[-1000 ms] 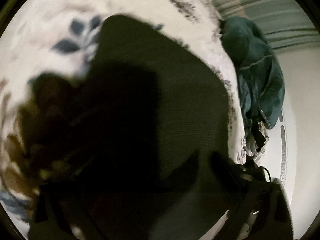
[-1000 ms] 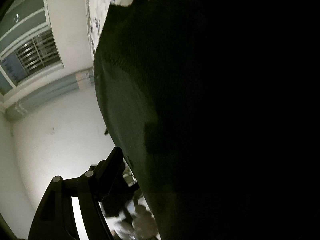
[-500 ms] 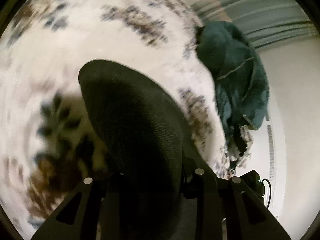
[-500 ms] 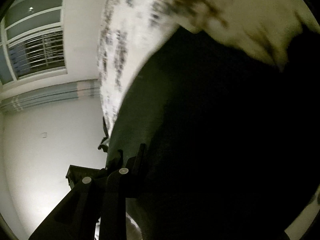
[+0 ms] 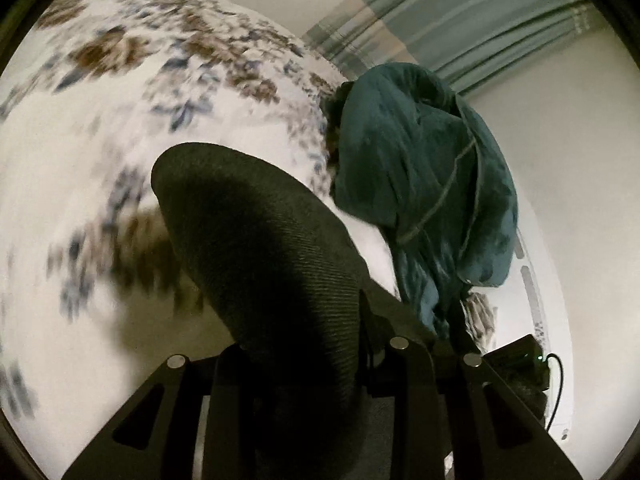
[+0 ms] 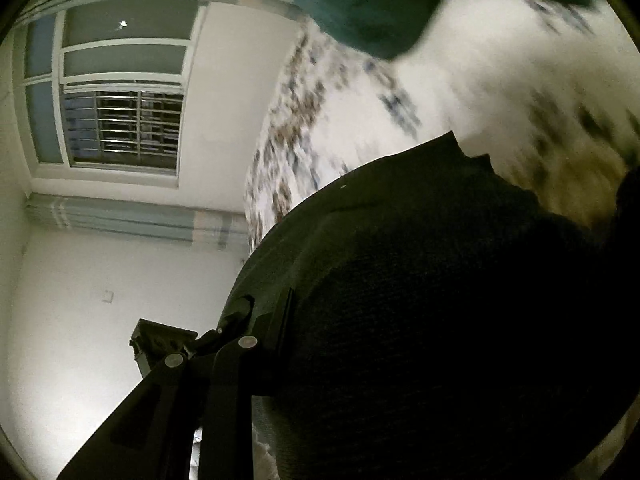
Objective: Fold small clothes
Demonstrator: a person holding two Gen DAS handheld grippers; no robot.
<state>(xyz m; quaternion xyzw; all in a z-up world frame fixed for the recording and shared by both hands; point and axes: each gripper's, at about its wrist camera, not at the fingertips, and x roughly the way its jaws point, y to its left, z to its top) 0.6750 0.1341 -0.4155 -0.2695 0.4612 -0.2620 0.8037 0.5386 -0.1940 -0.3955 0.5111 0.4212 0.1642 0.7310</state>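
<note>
Risk of slippage: your left gripper (image 5: 304, 344) and right gripper (image 6: 256, 328) each pinched the dark ribbed knit garment (image 5: 260, 248); a snag on the floral bedsheet (image 5: 120, 100) might have spoiled your fold.

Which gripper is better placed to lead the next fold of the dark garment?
Left, probably. The left gripper pinches the dark garment with open bedspread visible ahead to lay it on. The right gripper grips an edge too, but cloth blocks most of its view.
</note>
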